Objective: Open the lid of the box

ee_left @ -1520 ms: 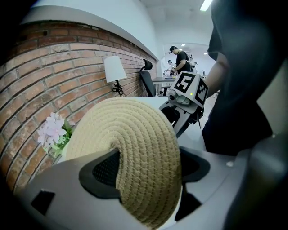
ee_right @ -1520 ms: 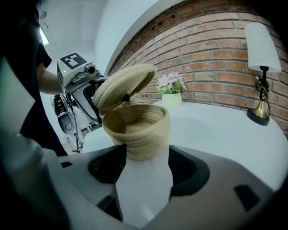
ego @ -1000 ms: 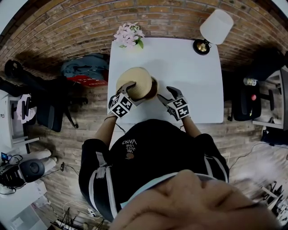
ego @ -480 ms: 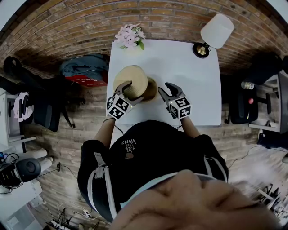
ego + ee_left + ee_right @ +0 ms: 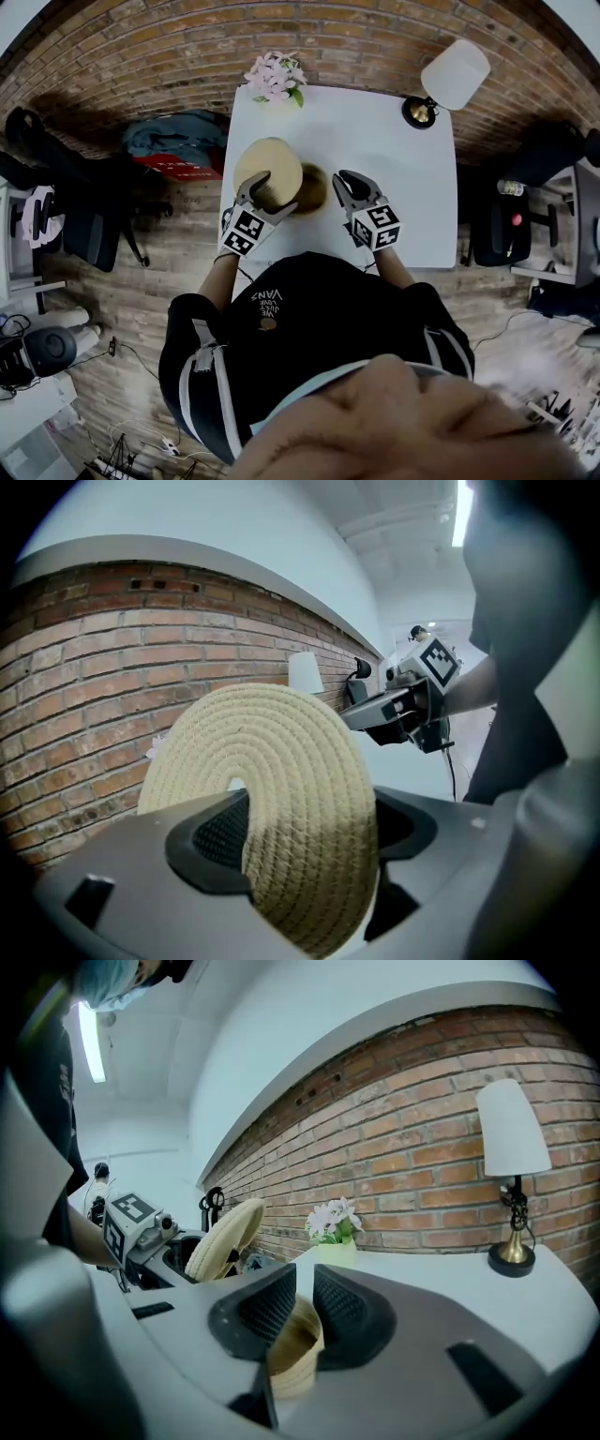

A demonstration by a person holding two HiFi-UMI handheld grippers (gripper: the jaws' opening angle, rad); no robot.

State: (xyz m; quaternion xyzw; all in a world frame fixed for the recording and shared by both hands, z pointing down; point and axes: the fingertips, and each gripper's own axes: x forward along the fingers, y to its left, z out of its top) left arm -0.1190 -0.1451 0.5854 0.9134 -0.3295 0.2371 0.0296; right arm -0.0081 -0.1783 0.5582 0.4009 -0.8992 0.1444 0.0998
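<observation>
**Head view.** A white table (image 5: 412, 178) stands against a brick wall (image 5: 169, 47). A person in a black shirt (image 5: 319, 328) printed "VANS" leans over the near edge; the smaller print by that word cannot be read. The left gripper (image 5: 267, 195) holds a round woven lid (image 5: 269, 167), tilted and raised beside the box (image 5: 315, 187), a small woven basket on the table near its front edge. The right gripper (image 5: 349, 183) reaches to the box's right rim. Each gripper carries a cube of black-and-white square markers. Flowers (image 5: 277, 75) stand at the table's far left corner and a lamp (image 5: 452, 73) at the far right.

**Left gripper view.** The jaws stand wide, and the lid stands on edge between them. Its coiled face is turned to the left, and the pads (image 5: 220, 841) bear on it from either side. The right gripper shows beyond it, above the table.

**Right gripper view.** The jaws stand narrow and are closing. The box's wall runs up between the two ribbed pads, which meet it on both sides. To the left the lid hangs tilted in the left gripper, clear of the box.
</observation>
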